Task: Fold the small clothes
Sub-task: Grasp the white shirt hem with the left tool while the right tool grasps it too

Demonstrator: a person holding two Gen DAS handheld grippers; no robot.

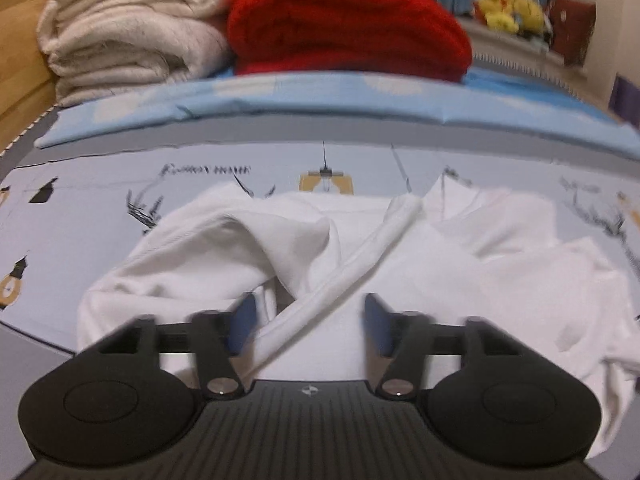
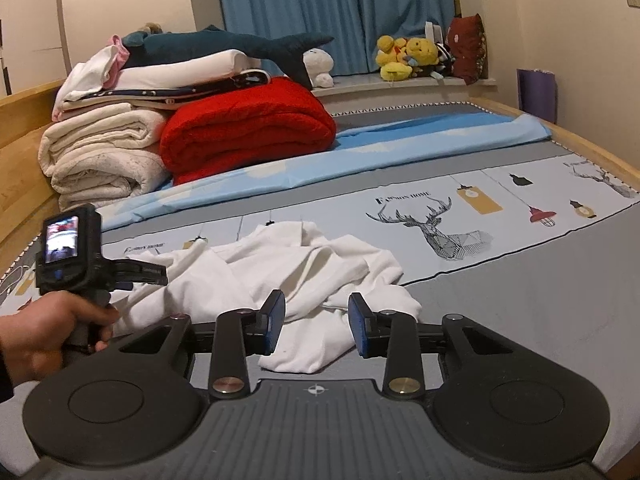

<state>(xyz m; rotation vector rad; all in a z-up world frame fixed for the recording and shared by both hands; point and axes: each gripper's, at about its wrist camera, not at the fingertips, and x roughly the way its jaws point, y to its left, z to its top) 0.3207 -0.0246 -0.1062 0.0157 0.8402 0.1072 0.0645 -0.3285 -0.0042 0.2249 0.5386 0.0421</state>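
A crumpled white garment (image 1: 460, 248) lies on the printed grey-blue bedsheet (image 1: 80, 208). A rolled white edge or sleeve (image 1: 340, 276) runs diagonally across it. My left gripper (image 1: 308, 320) is open just above the garment's near part, its jaws either side of that rolled edge, holding nothing. In the right wrist view the same garment (image 2: 280, 268) lies bunched on the sheet (image 2: 520, 304). My right gripper (image 2: 316, 324) is open over the garment's near corner, empty. The left gripper (image 2: 72, 256) shows there at the garment's left side, held by a hand.
A folded red blanket (image 2: 248, 128) and stacked cream blankets (image 2: 100, 160) sit at the bed's far left, with a plush shark (image 2: 224, 46) on top. A light blue sheet (image 2: 360, 148) lies across the bed. Wooden bed frame (image 2: 592, 148) borders the right edge. Plush toys (image 2: 408, 58) sit by the curtain.
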